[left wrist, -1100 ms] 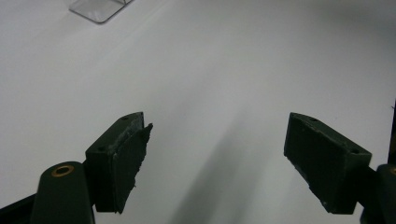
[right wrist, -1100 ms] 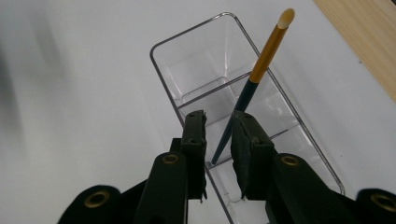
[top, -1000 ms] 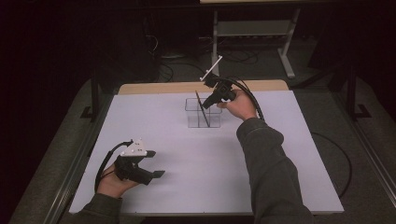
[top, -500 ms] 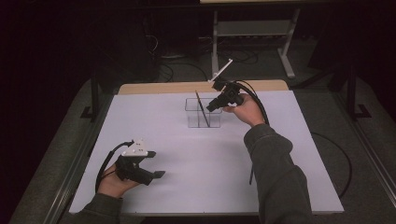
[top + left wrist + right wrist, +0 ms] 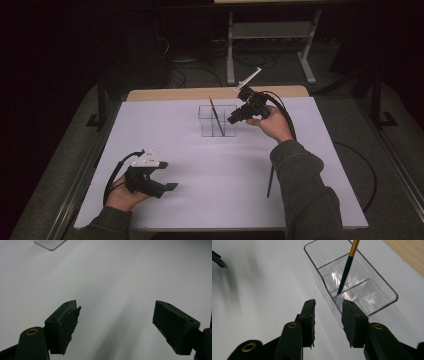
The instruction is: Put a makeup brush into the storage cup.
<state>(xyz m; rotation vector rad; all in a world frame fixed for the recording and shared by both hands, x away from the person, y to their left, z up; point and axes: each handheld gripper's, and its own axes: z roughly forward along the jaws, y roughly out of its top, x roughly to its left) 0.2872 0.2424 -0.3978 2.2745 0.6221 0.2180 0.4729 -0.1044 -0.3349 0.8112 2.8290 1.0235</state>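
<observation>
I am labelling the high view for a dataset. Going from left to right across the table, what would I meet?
Left tool held low near the front edge → clear plastic organizer with a dark pencil leaning in it → right tool just right of the organizer, held by the person's right hand.

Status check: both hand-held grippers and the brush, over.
Left hand-held gripper open, low over white table. Right hand-held gripper open, empty, beside clear plastic divided organizer. Dark gold-ferruled brush leaning in a compartment. Nothing obstructing.
</observation>
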